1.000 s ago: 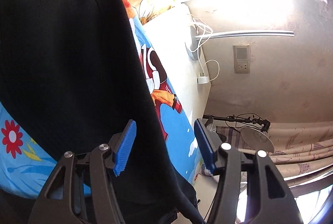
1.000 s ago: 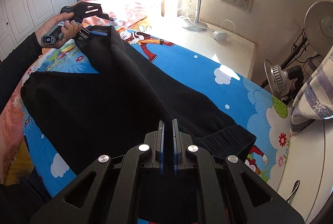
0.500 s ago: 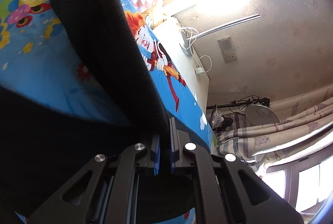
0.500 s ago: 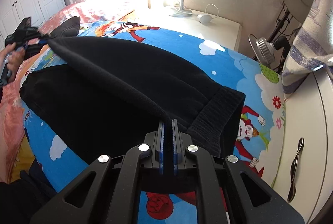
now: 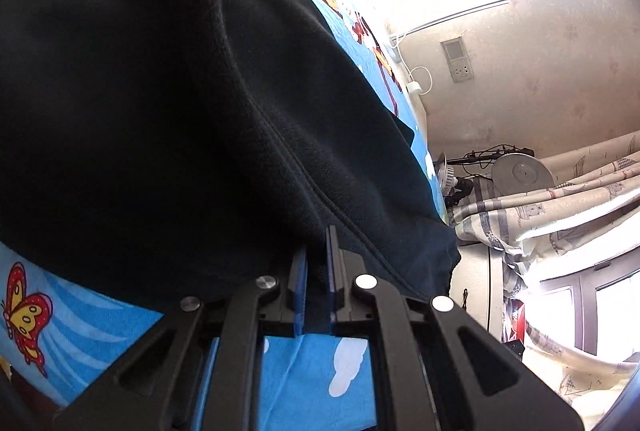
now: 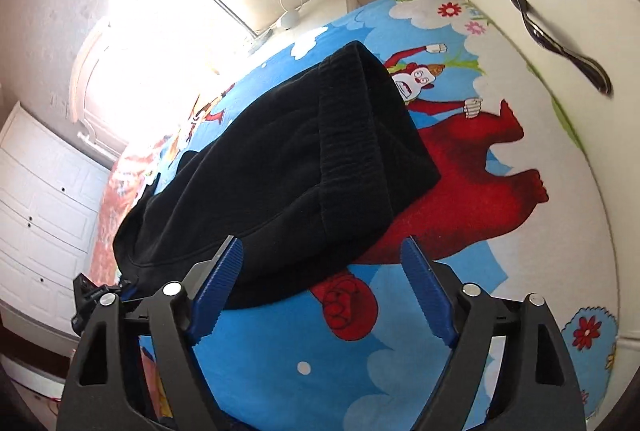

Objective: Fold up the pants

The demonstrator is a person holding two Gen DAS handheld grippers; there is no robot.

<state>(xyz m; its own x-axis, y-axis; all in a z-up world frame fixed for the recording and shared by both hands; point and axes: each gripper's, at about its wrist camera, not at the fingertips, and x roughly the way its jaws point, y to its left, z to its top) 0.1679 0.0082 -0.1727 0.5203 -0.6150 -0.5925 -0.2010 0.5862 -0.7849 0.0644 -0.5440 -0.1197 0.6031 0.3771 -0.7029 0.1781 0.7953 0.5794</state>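
Lying across the cartoon-printed bedsheet [image 6: 460,191], the black pants [image 6: 288,167] are being shown doubled over, one layer draped on the other. An edge of the pants [image 5: 240,111] is being pinched by the left gripper [image 5: 316,271], its blue pads drawn nearly together with dark fabric caught between them, and the cloth is rising directly ahead of its fingers. The right gripper [image 6: 322,287] is being held wide, nothing between its blue pads [image 6: 218,279], with the near edge of the folded pants lying just ahead of the fingers and the ribbed waistband [image 6: 352,135] turned away toward the far side. Only in the right wrist view are the full folded outline, a white cabinet door with a metal handle [image 6: 560,43] and part of the left gripper [image 6: 100,295] at the fabric's corner being shown; only in the left wrist view are the seam close up, a patterned curtain [image 5: 560,215] and a window [image 5: 592,311] being shown.
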